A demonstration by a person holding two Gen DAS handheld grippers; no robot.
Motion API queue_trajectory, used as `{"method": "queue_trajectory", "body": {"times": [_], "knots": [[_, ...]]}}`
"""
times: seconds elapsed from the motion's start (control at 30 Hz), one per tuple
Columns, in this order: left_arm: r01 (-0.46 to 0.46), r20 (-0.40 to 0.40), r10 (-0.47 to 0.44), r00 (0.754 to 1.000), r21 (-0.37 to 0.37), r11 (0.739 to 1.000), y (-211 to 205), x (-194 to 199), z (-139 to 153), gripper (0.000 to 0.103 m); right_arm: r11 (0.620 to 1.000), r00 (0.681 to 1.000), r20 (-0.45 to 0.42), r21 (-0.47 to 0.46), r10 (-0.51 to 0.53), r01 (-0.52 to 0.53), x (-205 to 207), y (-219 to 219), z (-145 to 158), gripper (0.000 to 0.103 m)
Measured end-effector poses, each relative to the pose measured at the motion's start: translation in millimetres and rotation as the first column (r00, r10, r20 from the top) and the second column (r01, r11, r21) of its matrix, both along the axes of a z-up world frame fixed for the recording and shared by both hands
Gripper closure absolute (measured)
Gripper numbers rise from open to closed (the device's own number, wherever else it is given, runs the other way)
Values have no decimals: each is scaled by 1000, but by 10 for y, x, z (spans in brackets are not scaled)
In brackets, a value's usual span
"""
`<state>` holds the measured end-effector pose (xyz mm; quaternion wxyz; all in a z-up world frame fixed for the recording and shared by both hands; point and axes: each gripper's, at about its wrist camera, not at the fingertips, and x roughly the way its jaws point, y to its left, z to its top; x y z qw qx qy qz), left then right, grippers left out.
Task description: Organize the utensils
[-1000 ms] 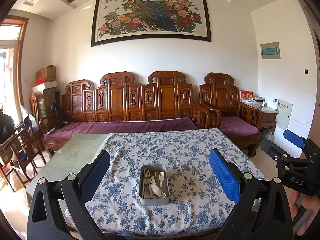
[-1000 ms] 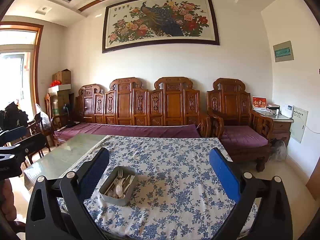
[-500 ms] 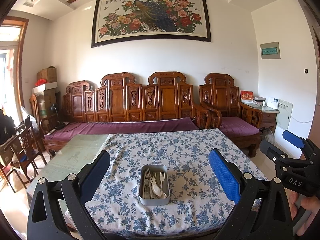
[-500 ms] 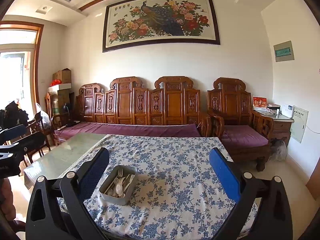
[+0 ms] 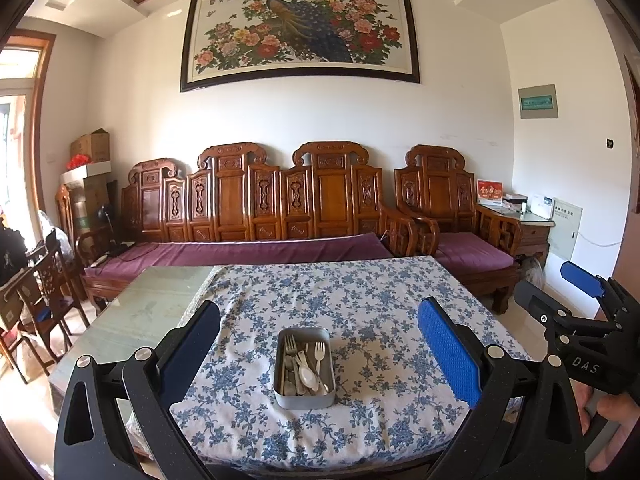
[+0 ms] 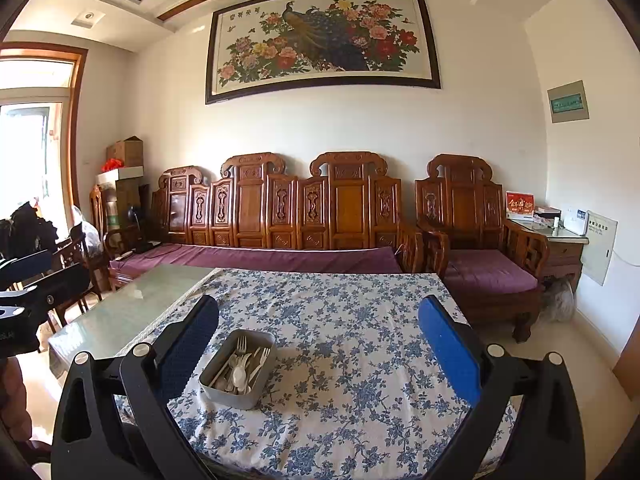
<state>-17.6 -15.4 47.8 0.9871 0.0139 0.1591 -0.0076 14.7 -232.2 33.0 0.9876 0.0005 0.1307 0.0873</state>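
A grey metal tray [image 5: 286, 399] sits on the blue floral tablecloth [image 5: 360, 304] near the front edge. It holds several forks and spoons [image 5: 306, 368]. My left gripper [image 5: 318, 344] is open and empty, held above and in front of the tray. In the right wrist view the tray [image 6: 224, 393] lies toward the left, beside my left finger, with the utensils [image 6: 240, 368] in it. My right gripper [image 6: 319, 346] is open and empty, to the right of the tray. It also shows in the left wrist view [image 5: 576, 300] at the right edge.
The cloth covers the right part of a glass-topped table [image 5: 132, 316]. A carved wooden sofa with purple cushions [image 5: 256, 248] stands behind it, an armchair [image 5: 460, 236] to the right. Wooden chairs [image 5: 44, 292] stand at the left.
Both views have shifted very slightly. The tray and utensils have not moved, and both grippers stay open.
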Motion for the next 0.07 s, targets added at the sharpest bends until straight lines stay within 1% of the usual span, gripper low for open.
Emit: {"method": "queue_trajectory", "body": {"times": [0.07], "knots": [[1, 1, -1, 1000, -1, 1000, -2, -5, 1, 8, 1000, 1000, -1, 0, 1, -1, -2, -4, -1, 2]]}}
